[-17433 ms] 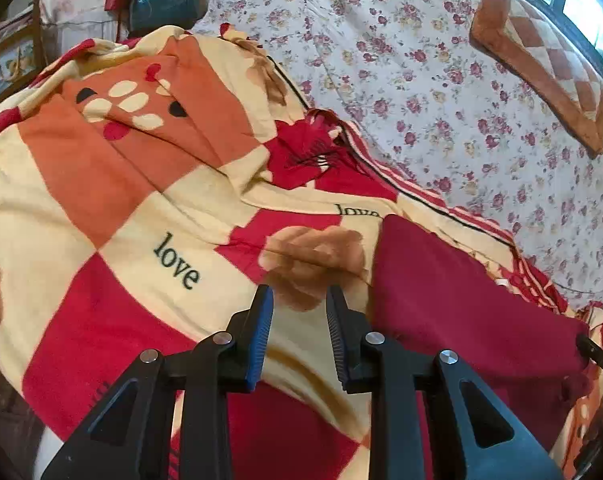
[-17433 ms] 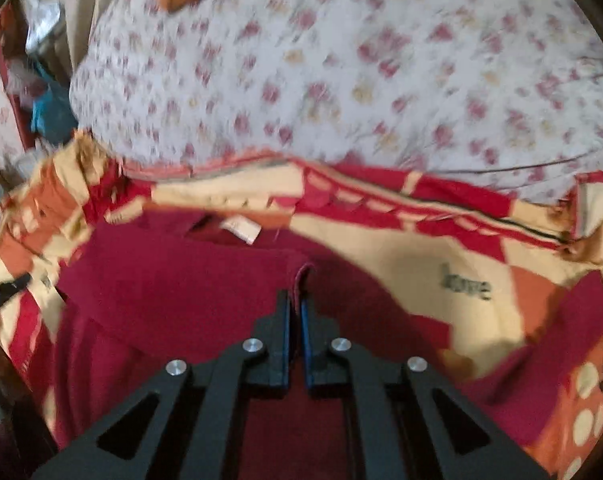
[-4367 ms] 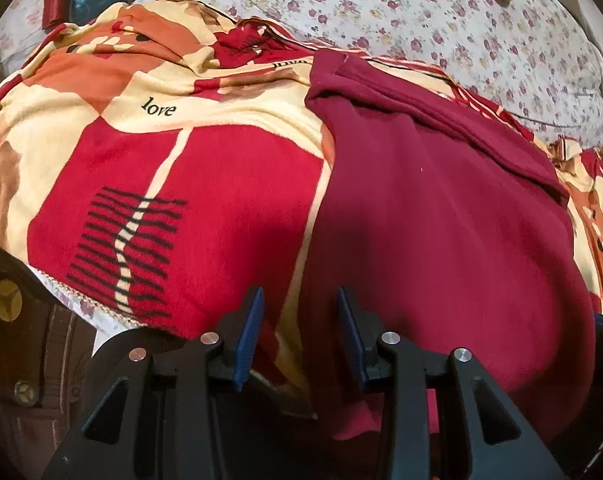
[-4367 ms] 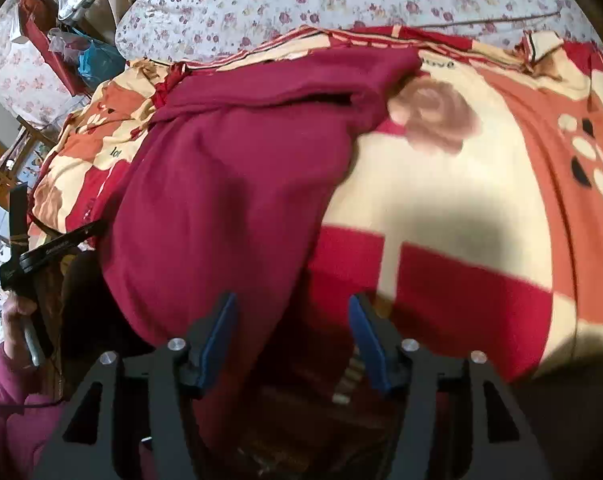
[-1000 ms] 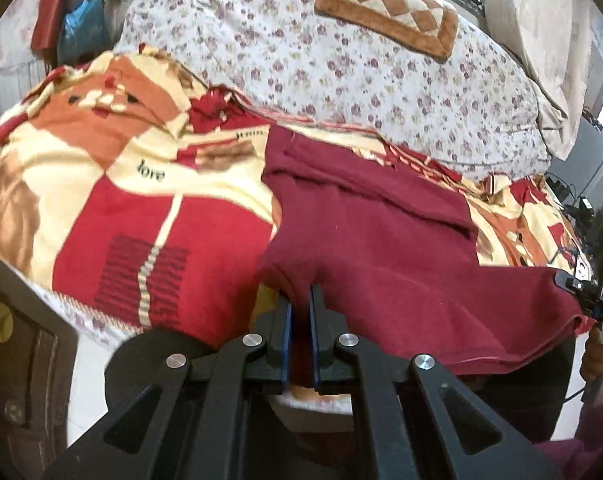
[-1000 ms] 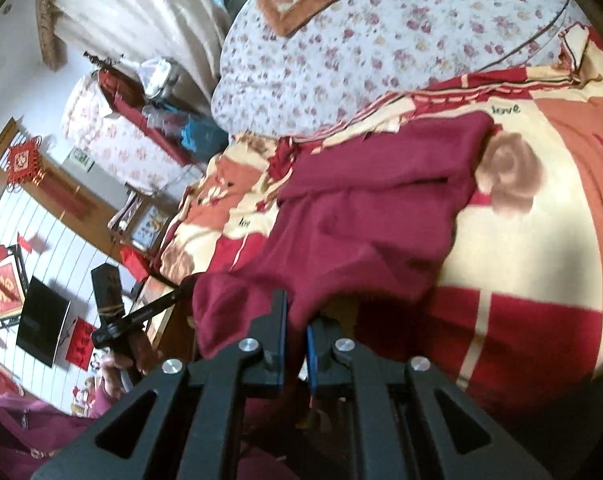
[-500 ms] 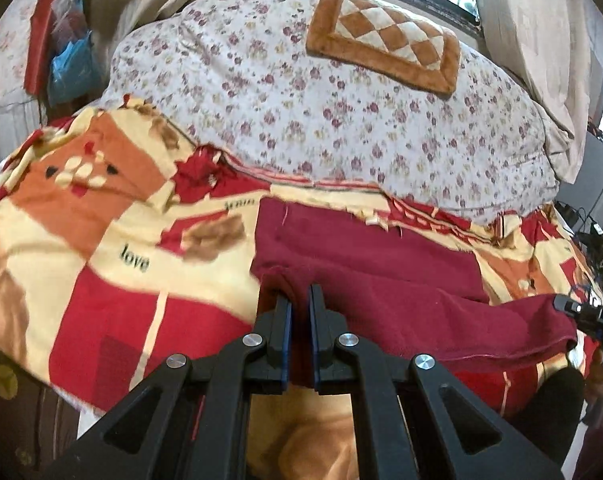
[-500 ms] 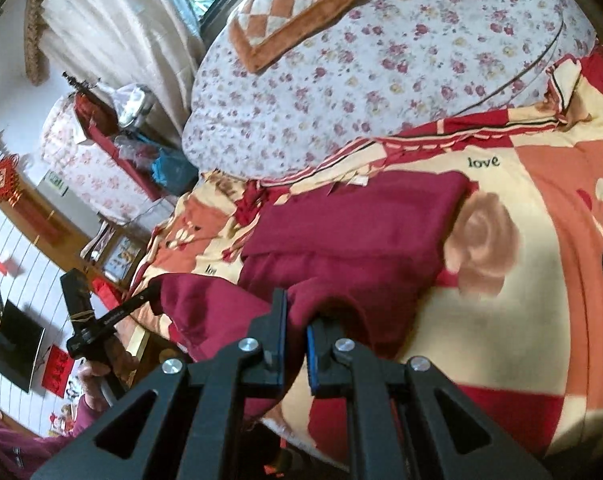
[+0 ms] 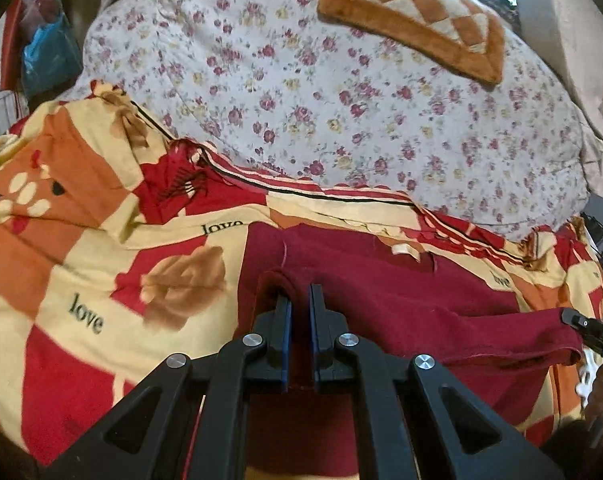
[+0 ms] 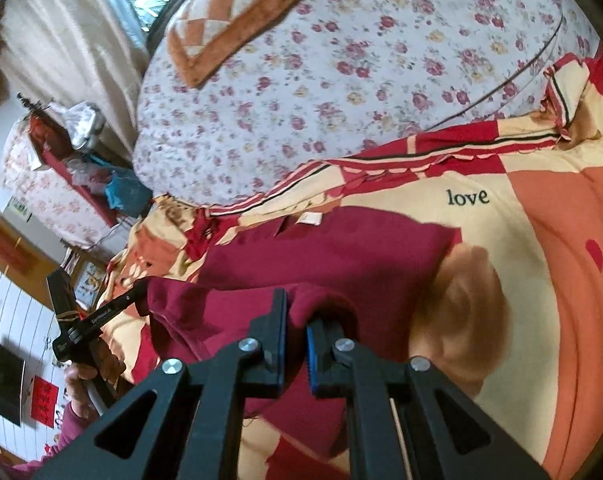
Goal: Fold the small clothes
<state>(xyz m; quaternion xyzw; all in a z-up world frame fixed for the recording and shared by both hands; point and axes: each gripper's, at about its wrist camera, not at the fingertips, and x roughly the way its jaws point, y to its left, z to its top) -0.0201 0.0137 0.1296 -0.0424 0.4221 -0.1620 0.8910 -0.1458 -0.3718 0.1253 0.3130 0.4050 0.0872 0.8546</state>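
Note:
A dark red garment [image 9: 401, 292] lies on a red, orange and cream blanket [image 9: 73, 264] printed with "love". My left gripper [image 9: 299, 300] is shut on the garment's bottom hem at its left corner and holds it raised over the garment's upper part. My right gripper [image 10: 297, 308] is shut on the hem's other corner, over the same garment [image 10: 333, 252]. The hem hangs stretched between the two grippers. A white label [image 10: 309, 219] shows at the collar. The right gripper's tip shows at the left wrist view's right edge [image 9: 589, 326].
A floral quilt [image 9: 341, 92] is piled behind the blanket, with an orange checkered cushion [image 9: 417, 16] on top. Curtains [image 10: 61, 32] and a cluttered side table [image 10: 73, 140] stand at the far left. The blanket [image 10: 541, 240] spreads to the right.
Both grippers have carried the hem forward over the garment toward the collar, so the lower half now covers more of the upper half. Both stay shut on the hem.

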